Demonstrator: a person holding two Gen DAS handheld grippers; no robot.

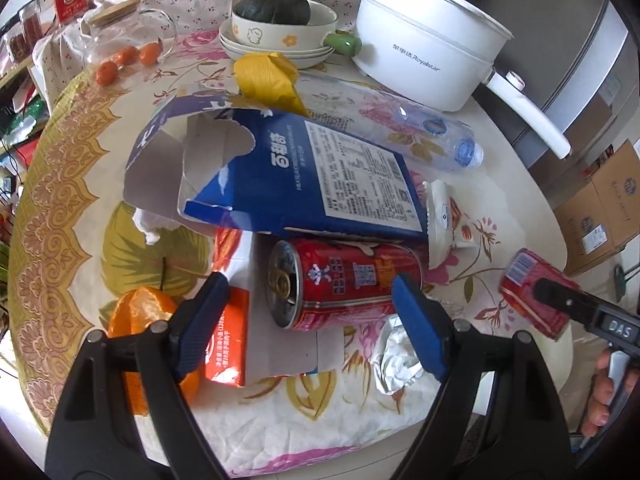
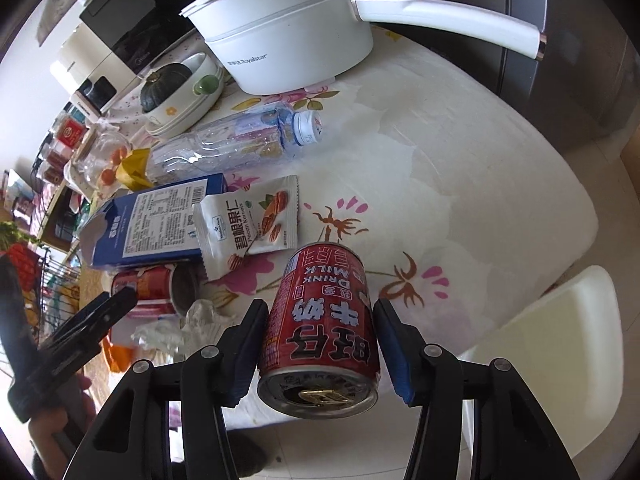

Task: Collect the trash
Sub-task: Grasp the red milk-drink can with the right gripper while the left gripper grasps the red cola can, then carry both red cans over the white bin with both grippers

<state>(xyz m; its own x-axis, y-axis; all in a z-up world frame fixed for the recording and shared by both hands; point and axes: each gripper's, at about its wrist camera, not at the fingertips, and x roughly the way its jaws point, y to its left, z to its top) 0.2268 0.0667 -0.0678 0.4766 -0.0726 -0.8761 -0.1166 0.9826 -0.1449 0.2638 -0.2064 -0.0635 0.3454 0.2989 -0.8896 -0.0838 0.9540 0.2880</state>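
The right gripper (image 2: pixel 320 344) held a red milk can (image 2: pixel 320 332) between its fingers, lifted above the edge of the bench (image 2: pixel 480 184). The left gripper (image 1: pixel 308 320) was wide open and held nothing, its fingers on both sides of a second red can (image 1: pixel 344 284) lying under a blue carton (image 1: pixel 304 176)

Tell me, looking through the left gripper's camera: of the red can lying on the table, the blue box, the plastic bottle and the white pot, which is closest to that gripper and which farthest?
From the left gripper:
1. Red can, lying on its side between the open fingers.
2. Blue box, just behind the can.
3. Plastic bottle, beyond the box, to the right.
4. White pot, at the table's far right.
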